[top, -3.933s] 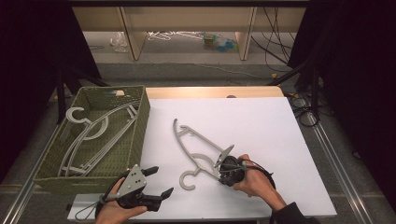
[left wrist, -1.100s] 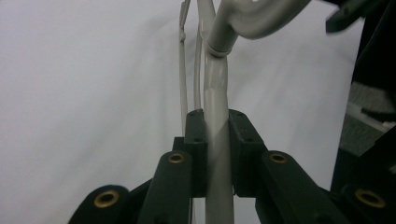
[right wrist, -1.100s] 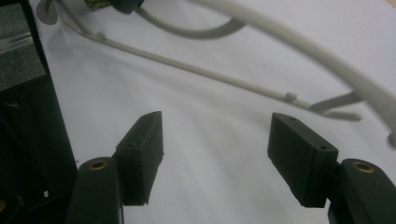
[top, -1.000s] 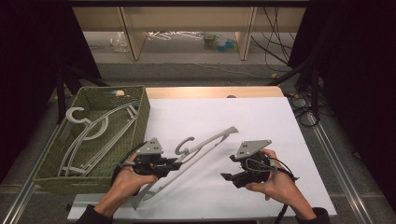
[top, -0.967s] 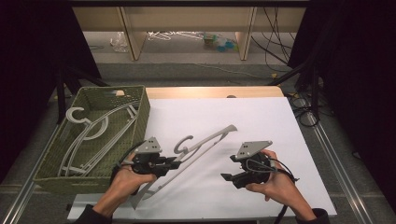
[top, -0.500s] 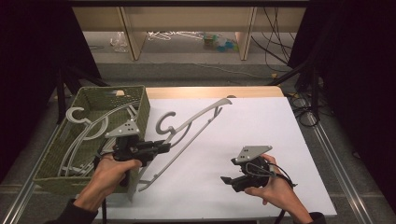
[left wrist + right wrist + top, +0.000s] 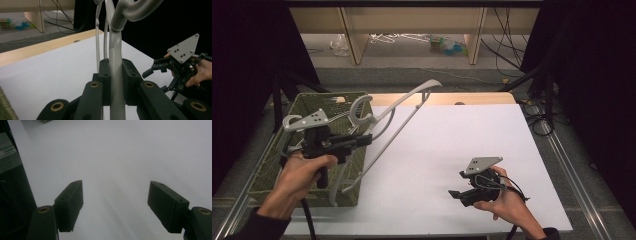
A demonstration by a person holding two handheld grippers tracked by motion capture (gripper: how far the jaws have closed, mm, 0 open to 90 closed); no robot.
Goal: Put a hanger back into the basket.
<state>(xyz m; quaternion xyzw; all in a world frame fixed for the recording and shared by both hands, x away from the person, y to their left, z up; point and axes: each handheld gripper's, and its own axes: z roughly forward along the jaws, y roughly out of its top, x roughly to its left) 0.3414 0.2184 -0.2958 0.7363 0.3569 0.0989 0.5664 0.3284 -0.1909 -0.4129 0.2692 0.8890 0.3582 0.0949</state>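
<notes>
While clamped on the grey hanger (image 7: 394,107), the left gripper (image 7: 362,141) sits at left centre of the high view, above the near right edge of the green basket (image 7: 277,165). Hanger lifted off the white table (image 7: 472,145), slanting from lower left up to upper centre of the frame, hook end curling just above the jaws, long bar ending past the table's far wooden edge. Lower tip hanging near the basket's right wall; whether touching it, cannot tell.

Seen in the left gripper view: hanger (image 7: 116,65) pinched upright between the two black pads (image 7: 105,80), at bottom centre, its curved top running out of the upper edge. Right gripper (image 7: 160,67) farther off at the right edge, held by a hand (image 7: 200,72).

Lower right of the high view: right gripper (image 7: 458,192) just above the white table, well apart from the hanger, jaws released and holding nothing. Right gripper view: two black pads (image 7: 71,202) spread wide at lower left and lower right, bare white surface between them.

More hangers (image 7: 344,117) lying inside the basket.
</notes>
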